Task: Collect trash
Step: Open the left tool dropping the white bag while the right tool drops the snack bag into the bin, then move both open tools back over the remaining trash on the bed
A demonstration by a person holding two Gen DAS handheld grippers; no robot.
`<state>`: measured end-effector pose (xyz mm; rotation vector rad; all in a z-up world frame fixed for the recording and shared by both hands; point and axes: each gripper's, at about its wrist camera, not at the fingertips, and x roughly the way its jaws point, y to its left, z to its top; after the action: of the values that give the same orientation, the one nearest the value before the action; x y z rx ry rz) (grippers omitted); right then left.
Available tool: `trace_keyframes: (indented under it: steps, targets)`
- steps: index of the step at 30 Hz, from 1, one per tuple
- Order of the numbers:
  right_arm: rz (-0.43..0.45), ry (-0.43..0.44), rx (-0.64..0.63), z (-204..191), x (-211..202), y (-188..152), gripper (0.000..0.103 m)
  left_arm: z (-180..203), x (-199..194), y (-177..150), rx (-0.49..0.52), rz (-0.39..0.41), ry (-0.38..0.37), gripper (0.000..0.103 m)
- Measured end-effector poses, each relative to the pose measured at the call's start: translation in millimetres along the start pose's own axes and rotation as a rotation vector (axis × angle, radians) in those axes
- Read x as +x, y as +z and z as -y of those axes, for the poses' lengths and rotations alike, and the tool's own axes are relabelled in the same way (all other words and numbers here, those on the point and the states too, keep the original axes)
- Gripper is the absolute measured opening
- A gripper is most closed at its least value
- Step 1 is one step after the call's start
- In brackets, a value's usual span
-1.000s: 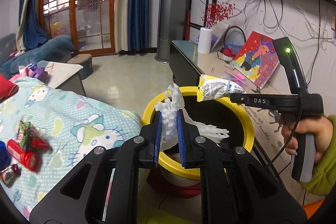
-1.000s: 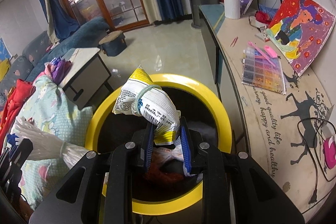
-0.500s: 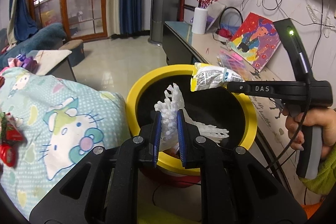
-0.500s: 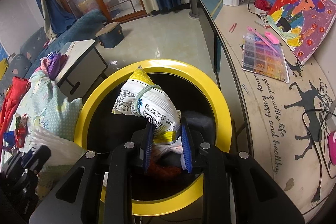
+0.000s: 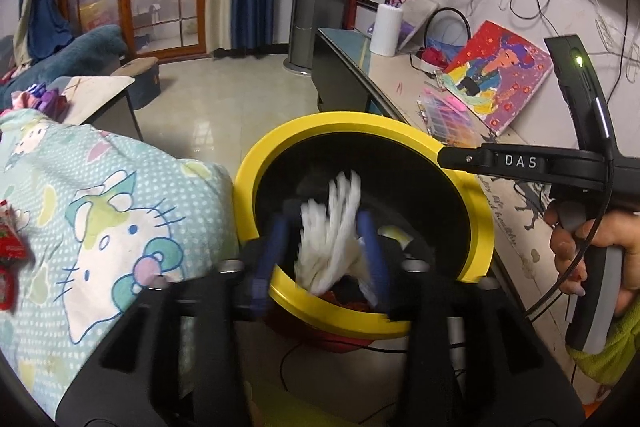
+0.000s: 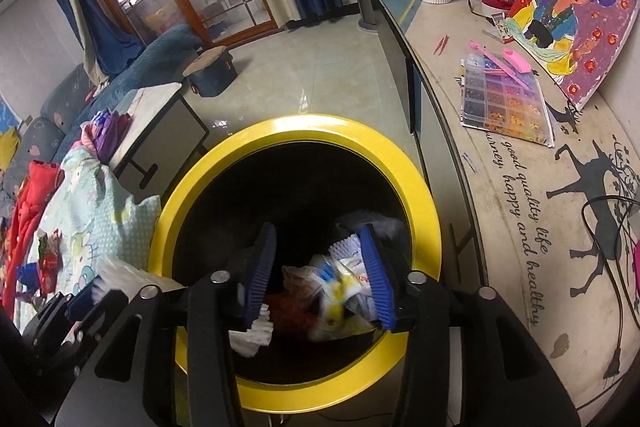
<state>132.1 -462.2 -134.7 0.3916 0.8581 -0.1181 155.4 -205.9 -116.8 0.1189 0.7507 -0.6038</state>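
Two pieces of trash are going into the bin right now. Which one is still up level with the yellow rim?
The white foam netting, between the opening left gripper fingers at the bin rim. The snack packet sits lower, inside the bin, under the opening right gripper.

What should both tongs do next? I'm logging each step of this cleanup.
Probably draw both back from the yellow bin and go for the red wrappers on the quilt. Both tongs are opening over the bin: the white foam net hangs blurred between the left tongs, and the snack bag is dropping from the right tongs.
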Motion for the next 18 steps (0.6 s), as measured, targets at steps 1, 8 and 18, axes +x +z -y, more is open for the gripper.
trace_keyframes:
  steps: [1,8,18]
  targets:
    - [0.002,0.002,0.0,-1,-1,0,0.045,-1,-2,0,-0.008,0.008,-0.002,0.053]
    - [0.04,0.005,0.005,-6,-11,4,0.054,-6,-23,5,-0.048,0.064,0.019,0.089]
    - [0.102,0.031,-0.022,-25,-30,6,0.062,-13,-47,8,-0.068,0.117,0.057,0.092]
